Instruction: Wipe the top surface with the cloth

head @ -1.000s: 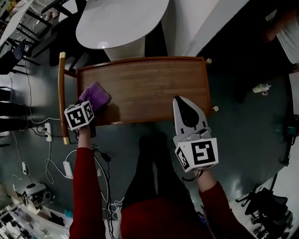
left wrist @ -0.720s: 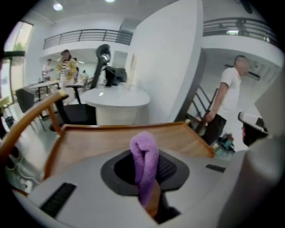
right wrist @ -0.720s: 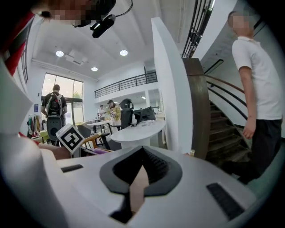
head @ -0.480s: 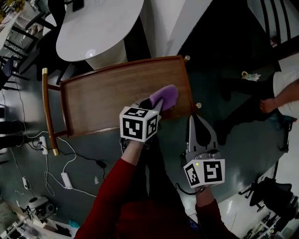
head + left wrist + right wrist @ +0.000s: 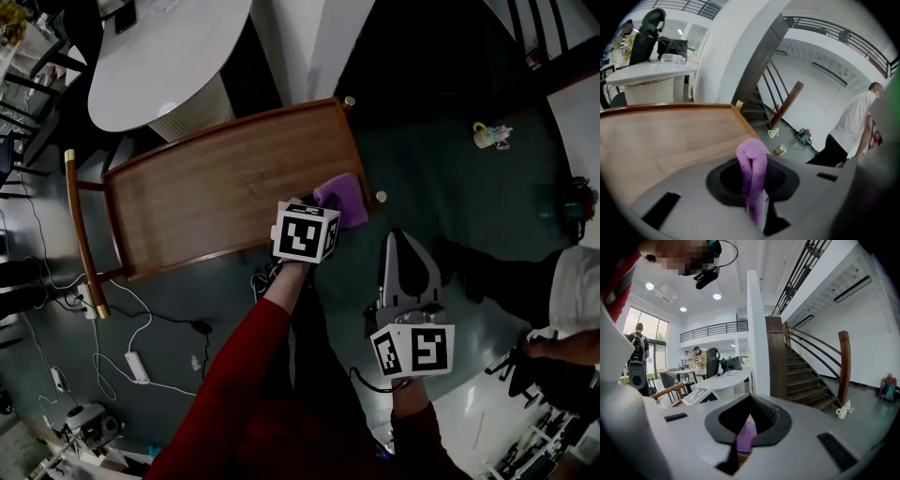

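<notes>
Presently the left gripper (image 5: 752, 163) is clamped on the bunched purple cloth (image 5: 344, 197), which lies on the rectangular brown wooden top (image 5: 206, 202) at its right near corner, just inside the right edge. Nearly all the bare wood lies to the left of the cloth, along the top's long axis, which runs left to right. I judge the next stroke calls for a pull leftward.

The right gripper (image 5: 400, 242) hangs near and right of that corner, off the wood and over the grey floor (image 5: 441, 169), its jaw tips together on nothing. The left is plainly the nearer.

Only the left gripper view shows the pinch, with the cloth folded upright between the jaws. The head view hides it behind the gripper's body, yet it alone shows the whole length of the top.
</notes>
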